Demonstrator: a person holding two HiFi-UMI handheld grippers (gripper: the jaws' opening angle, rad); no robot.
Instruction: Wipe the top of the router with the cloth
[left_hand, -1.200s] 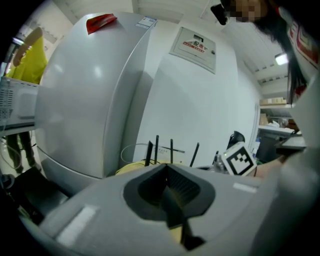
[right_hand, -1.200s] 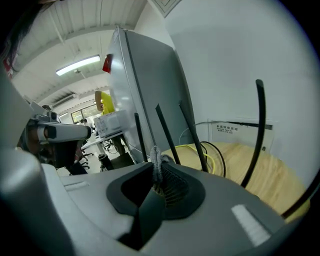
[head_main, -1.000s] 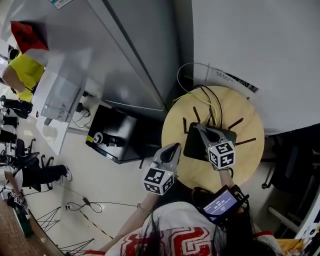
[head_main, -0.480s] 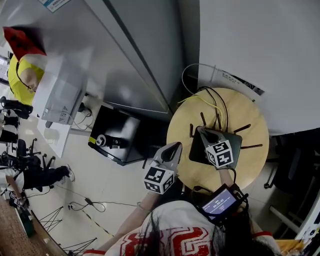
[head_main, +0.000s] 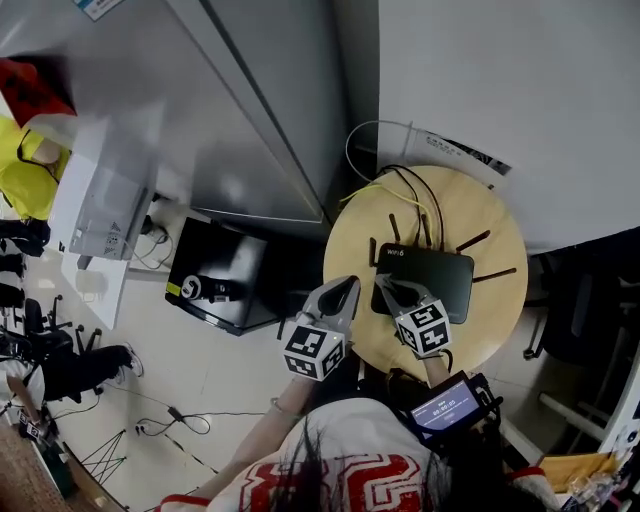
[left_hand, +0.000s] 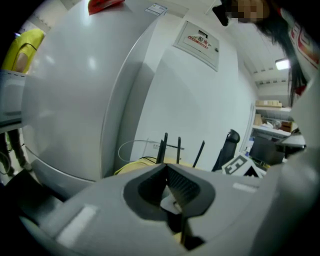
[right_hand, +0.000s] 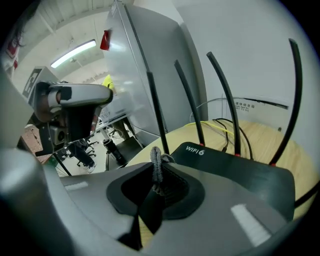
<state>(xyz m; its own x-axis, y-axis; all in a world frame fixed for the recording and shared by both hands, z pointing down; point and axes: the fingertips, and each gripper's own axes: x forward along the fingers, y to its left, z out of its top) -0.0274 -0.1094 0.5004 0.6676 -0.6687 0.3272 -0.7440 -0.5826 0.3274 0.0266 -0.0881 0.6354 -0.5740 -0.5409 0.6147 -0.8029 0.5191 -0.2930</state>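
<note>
Router (right_hand: 235, 172) lies just ahead-right of the right gripper (right_hand: 159, 175), whose jaws pinch the grey cloth (right_hand: 155, 159); the left gripper (left_hand: 166, 169), jaws together, sits farther off.

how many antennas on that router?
5. In the head view, around the router: left antenna, second antenna, middle antenna among the cables (least certain), then two splayed right: upper-right antenna, lower-right antenna.
</note>
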